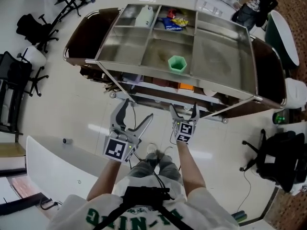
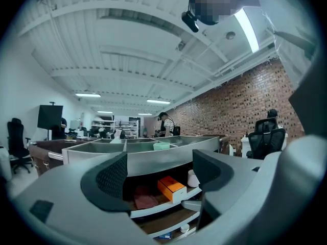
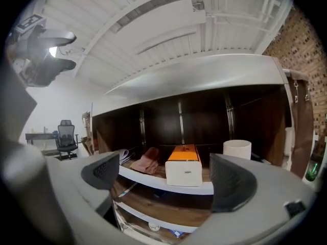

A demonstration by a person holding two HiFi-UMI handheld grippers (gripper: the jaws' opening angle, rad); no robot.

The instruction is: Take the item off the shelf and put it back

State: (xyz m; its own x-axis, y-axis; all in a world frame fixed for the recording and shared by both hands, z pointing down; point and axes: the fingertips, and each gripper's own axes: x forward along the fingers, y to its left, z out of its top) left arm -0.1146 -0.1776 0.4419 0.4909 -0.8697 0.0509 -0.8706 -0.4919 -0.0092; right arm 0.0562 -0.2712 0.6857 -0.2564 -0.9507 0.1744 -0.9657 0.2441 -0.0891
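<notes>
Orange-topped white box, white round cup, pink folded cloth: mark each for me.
Orange-topped white box [image 3: 184, 173]: right gripper view, white front face.
White round cup [image 3: 237, 150]: right gripper view, side wall.
Pink folded cloth [image 3: 146, 163]: right gripper view, top fold.

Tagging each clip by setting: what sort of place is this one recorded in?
Probably an open-plan office or lab workspace: black office chairs stand on a pale floor, a brick wall runs along one side, and a steel-topped shelf cart sits in the open middle.

Green cup at centre, white bottle and snack packets at top, black chair upper left
</notes>
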